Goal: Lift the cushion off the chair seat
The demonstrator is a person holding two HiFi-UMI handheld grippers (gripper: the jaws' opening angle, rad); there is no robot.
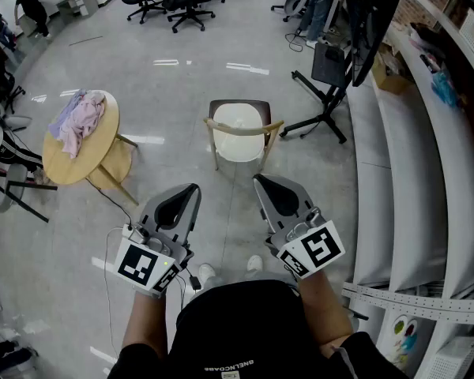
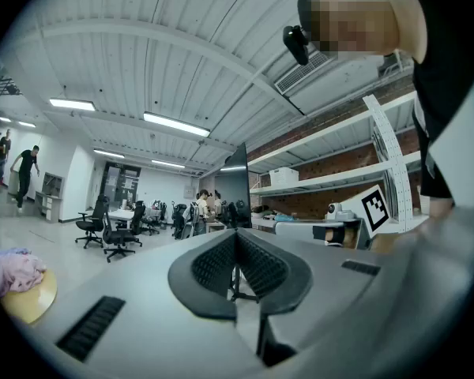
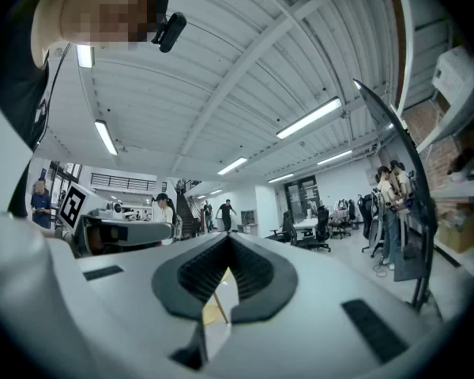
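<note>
Evidently pre-approach: left claw point(image 1: 191, 189) and right claw point(image 1: 258, 180) are held level, shut and empty, well apart from the cushion point(image 1: 238, 126) seated on the chair point(image 1: 270, 135).

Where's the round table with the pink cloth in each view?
Head view: round table at middle left.
Left gripper view: at the bottom-left edge.
Right gripper view: not clearly in it.
Shared landmark: black office chairs in the background.

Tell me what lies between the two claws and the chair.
Only bare floor, seen in the head view: nothing stands between the left claw, the right claw and the chair.
</note>
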